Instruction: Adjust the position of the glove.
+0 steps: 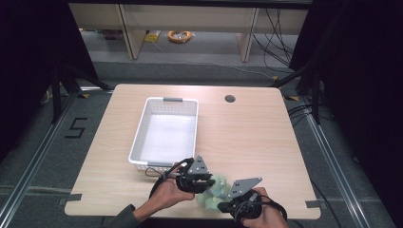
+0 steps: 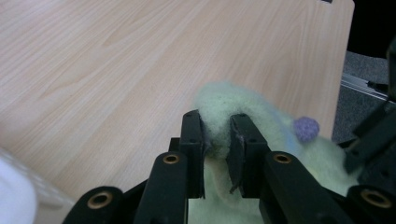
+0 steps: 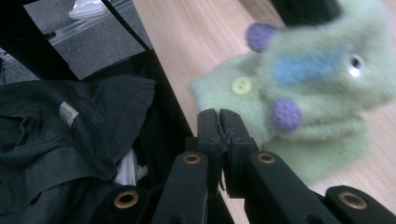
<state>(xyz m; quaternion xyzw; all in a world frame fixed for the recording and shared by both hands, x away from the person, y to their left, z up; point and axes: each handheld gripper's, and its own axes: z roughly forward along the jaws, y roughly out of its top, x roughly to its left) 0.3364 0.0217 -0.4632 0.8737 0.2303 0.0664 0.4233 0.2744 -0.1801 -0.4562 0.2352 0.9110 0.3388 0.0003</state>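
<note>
A fuzzy pale-green toy [image 1: 215,183] with purple knobs, a blue patch and a yellow button lies near the table's front edge, between my two grippers. My left gripper [image 1: 208,184] comes at it from the left. In the left gripper view that gripper [image 2: 217,135] is shut on a raised fold of the toy [image 2: 233,98]. My right gripper [image 1: 221,202] reaches in from the lower right. In the right gripper view its jaws [image 3: 218,119] are pressed together at the toy's [image 3: 317,74] near edge, beside the button, and seem to pinch the thin felt there.
A white perforated basket [image 1: 138,137] stands left of centre, just behind my left hand. The wooden table [image 1: 256,137] has a cable hole [image 1: 230,99] at the back. Dark clothing [image 3: 70,130] hangs beyond the table's front edge.
</note>
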